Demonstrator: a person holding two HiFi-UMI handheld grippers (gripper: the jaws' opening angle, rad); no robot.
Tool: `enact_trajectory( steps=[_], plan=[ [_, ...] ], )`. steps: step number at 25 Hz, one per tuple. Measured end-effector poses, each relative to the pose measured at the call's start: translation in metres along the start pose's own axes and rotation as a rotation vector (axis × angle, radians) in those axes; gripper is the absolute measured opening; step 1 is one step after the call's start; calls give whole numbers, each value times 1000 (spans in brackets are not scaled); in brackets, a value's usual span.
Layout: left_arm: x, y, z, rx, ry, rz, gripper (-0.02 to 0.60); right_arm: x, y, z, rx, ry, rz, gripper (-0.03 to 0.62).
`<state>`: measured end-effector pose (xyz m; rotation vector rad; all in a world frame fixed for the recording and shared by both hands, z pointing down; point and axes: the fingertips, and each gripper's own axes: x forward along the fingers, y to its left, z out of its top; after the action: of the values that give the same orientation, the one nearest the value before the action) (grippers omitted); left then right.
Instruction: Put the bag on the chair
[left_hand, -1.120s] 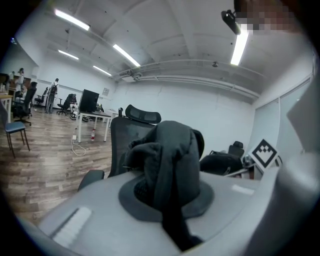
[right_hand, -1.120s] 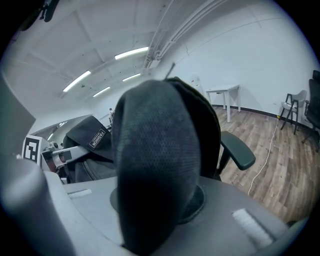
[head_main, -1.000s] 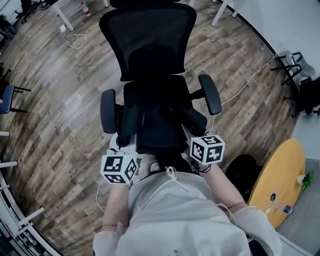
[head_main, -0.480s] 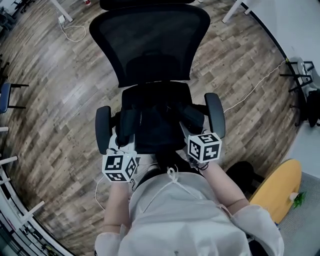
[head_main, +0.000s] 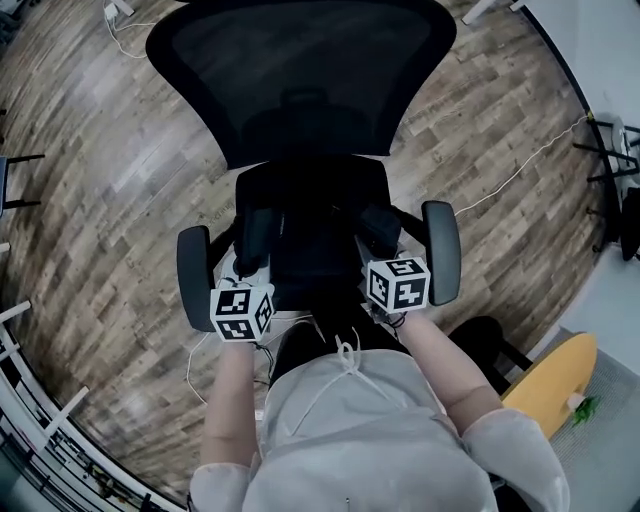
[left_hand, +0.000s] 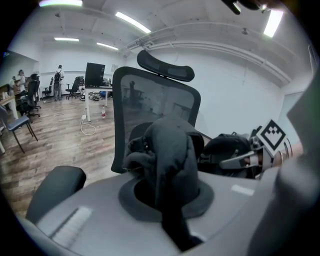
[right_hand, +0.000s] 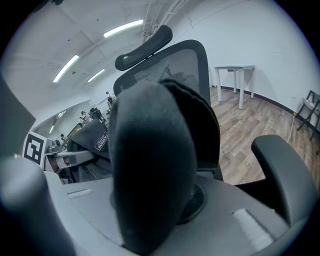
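Observation:
A black office chair (head_main: 300, 80) stands right in front of me, its mesh back (left_hand: 150, 107) upright. The black bag (head_main: 312, 235) hangs over the seat between the two armrests; whether it touches the seat cannot be made out. My left gripper (head_main: 250, 268) is shut on a black padded strap (left_hand: 172, 160) of the bag. On the bag's other side, my right gripper (head_main: 380, 245) is shut on a thick padded strap (right_hand: 150, 180). In the right gripper view the chair back (right_hand: 187, 65) rises behind the strap.
Left armrest (head_main: 193, 275) and right armrest (head_main: 442, 250) flank the grippers. A yellow round table (head_main: 548, 380) and a dark stool (head_main: 482, 340) sit at my right. White cables (head_main: 520, 165) trail over the wooden floor. Desks and distant people (left_hand: 59, 80) stand far off.
Both grippers with the bag have moved forward over the seat, and the chair now sits closer and larger in the head view. The jaws stay shut.

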<state>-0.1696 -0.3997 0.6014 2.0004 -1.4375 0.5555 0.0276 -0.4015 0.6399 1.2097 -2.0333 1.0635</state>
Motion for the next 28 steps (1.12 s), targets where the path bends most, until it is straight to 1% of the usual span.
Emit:
enact_trajectory(
  steps=[6, 9, 18, 23, 28],
  plan=[
    [54, 17, -26, -9, 84, 8, 28, 48, -27, -11, 9, 59, -17, 23],
    [71, 21, -37, -16, 116, 11, 28, 64, -37, -16, 12, 79, -24, 23],
    [99, 33, -67, -52, 186, 37, 28, 96, -53, -40, 9, 136, -33, 26],
    [107, 36, -72, -56, 188, 38, 28, 104, -58, -48, 27, 144, -34, 31],
    [114, 37, -87, -62, 220, 49, 29, 110, -65, -62, 41, 168, -52, 38]
  ],
)
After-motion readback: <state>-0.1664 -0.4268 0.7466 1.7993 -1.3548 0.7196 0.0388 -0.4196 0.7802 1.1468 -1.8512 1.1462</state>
